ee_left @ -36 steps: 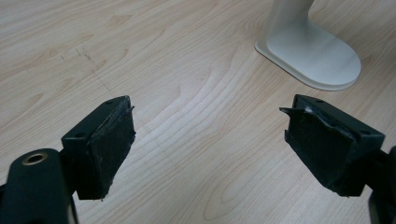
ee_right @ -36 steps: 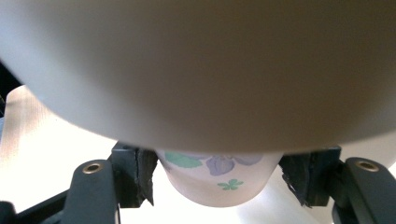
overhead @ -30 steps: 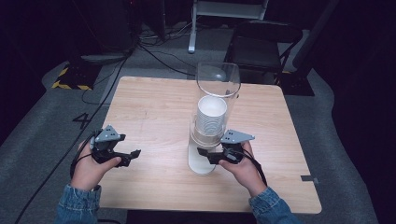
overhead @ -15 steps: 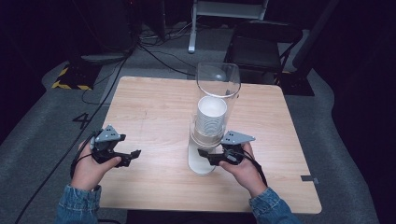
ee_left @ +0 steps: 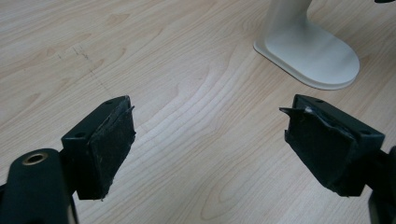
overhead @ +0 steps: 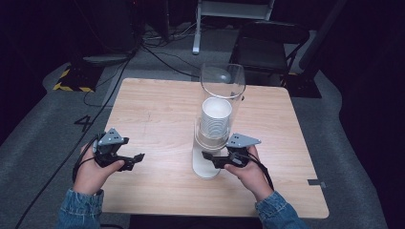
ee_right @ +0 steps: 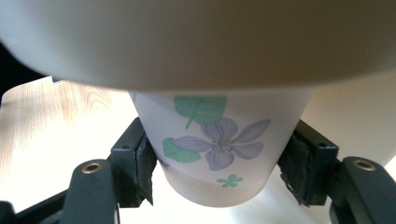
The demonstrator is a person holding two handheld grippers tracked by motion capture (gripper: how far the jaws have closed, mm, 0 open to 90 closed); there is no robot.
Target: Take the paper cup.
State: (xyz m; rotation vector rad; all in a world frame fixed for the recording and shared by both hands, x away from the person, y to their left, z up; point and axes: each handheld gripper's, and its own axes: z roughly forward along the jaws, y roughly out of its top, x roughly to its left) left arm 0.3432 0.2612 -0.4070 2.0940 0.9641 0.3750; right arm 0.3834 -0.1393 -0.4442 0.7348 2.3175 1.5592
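1. We hold the left gripper point(overhead: 138, 156) near the tabletop's point(overhead: 157, 109) near left edge, jaws wide apart with nothing between them.
2. Our right gripper point(ee_right: 217, 163) clamps the flowered paper cup point(ee_right: 219, 140) that hangs from the cup dispenser point(overhead: 217, 129).
3. The dispenser stands mid-table, toward the near edge.

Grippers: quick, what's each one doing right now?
Left gripper: open, empty, above the table.
Right gripper: shut on the paper cup under the dispenser.
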